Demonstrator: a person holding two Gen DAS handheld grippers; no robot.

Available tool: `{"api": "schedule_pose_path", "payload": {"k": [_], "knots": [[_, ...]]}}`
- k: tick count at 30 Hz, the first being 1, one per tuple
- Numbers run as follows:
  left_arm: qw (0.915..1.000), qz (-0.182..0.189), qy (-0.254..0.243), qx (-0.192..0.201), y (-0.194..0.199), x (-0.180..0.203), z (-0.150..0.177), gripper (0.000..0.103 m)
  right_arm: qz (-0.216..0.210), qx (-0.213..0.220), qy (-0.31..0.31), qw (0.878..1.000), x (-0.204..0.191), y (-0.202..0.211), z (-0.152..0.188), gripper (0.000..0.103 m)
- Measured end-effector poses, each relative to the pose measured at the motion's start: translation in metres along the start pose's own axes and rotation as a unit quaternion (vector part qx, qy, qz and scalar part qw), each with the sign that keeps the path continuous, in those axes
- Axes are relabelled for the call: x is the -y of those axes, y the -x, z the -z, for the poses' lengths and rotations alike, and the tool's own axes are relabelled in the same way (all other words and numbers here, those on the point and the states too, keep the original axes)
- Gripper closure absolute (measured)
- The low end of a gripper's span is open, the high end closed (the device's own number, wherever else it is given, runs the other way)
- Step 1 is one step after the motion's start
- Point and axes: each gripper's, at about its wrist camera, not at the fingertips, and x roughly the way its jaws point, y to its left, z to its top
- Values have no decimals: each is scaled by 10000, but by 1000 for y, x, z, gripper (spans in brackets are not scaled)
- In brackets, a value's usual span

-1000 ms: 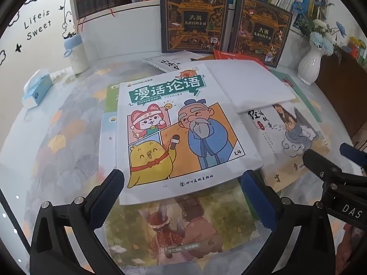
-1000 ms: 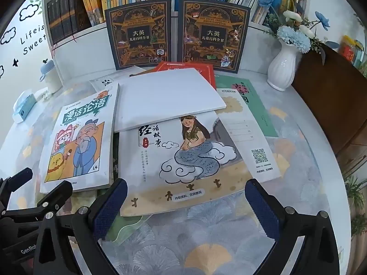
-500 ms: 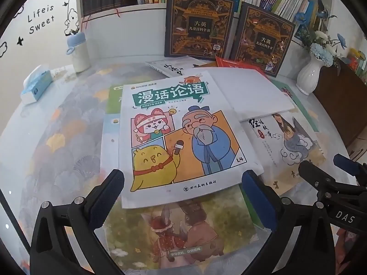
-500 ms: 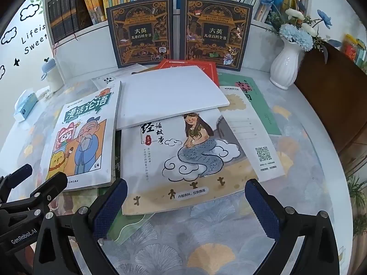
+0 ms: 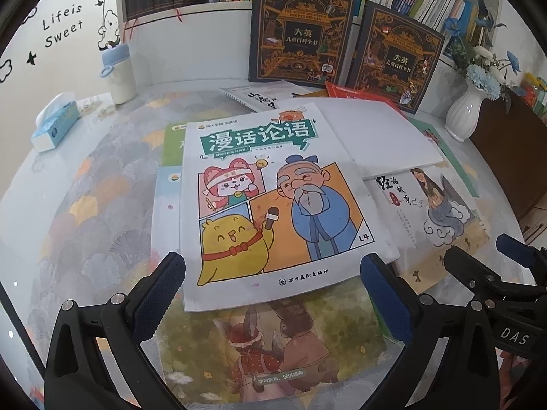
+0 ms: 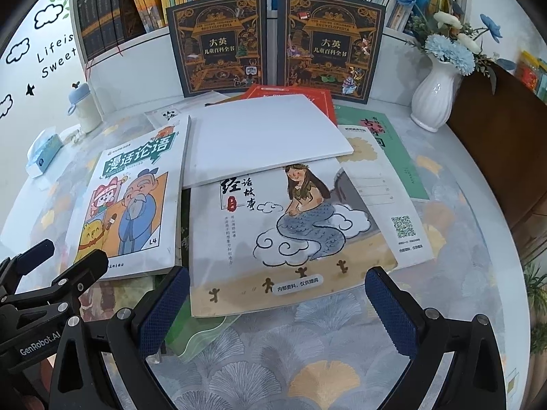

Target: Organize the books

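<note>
While both pairs of tongs are hovering low over the glossy, fan-patterned surface (image 6: 307, 369), the left tongs (image 5: 271, 285) are gaping wide, their ribbed blue pads flanking the near edge of the cartoon paperback (image 5: 273, 201), which is lying flat on a rabbit-illustrated book (image 5: 273, 345). The right tongs (image 6: 277, 302) are likewise spread wide and holding nothing, framing the near edge of the matte mermaid-cover book (image 6: 290, 235). A plain white book (image 6: 259, 136) is overlapping its far end. 2 dark encyclopedia volumes (image 6: 218, 42) are leaning upright against the bookshelf (image 6: 136, 68), beside a ribbed white vase (image 6: 434, 99).
</note>
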Motion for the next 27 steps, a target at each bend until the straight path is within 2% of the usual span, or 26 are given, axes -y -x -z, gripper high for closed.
{"api": "schedule_pose_path", "payload": {"k": [18, 27], "knots": [[9997, -215, -57, -119, -6, -1, 2, 1, -169, 85, -22, 9998, -1, 2, 2, 1], [9995, -252, 3, -185, -9, -4, 1, 1, 11, 248, 72, 9997, -3, 4, 3, 1]]}}
